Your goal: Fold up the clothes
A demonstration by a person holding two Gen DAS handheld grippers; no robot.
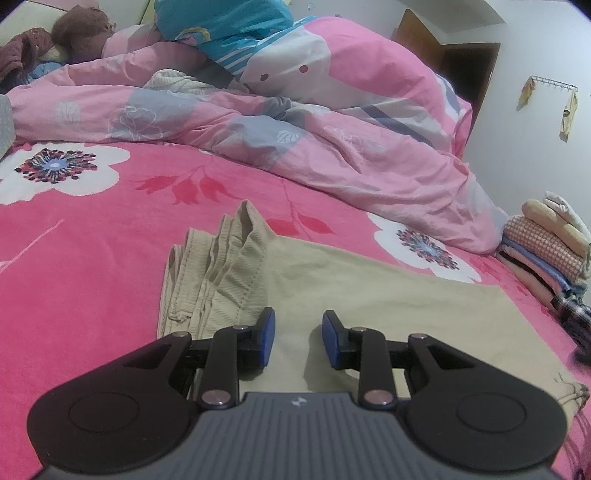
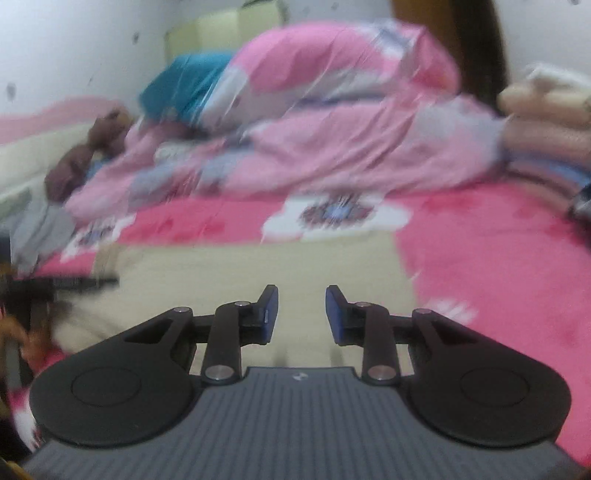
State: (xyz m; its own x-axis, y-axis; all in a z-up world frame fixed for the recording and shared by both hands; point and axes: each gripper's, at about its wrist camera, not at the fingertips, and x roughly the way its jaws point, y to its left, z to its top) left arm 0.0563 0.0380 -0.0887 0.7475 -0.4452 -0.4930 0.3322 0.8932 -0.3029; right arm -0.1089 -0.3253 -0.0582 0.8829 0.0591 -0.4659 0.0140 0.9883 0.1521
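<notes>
One pair of beige trousers lies flat on the bed's pink flowered sheet, directly beneath both grippers. Its waistband end is bunched into ridged folds at the left in the left wrist view, while the rest spreads smooth toward the right. In the blurred right wrist view the same beige cloth fills the middle foreground.

The left gripper hovers over the trousers with its blue-padded fingers narrowly apart and nothing between them. The right gripper shows a similar narrow gap, also empty.

Beyond the trousers, one crumpled pink duvet is heaped across the bed, with a teal pillow behind it. One stack of folded clothes sits at the bed's right edge. A brown plush toy lies far left.
</notes>
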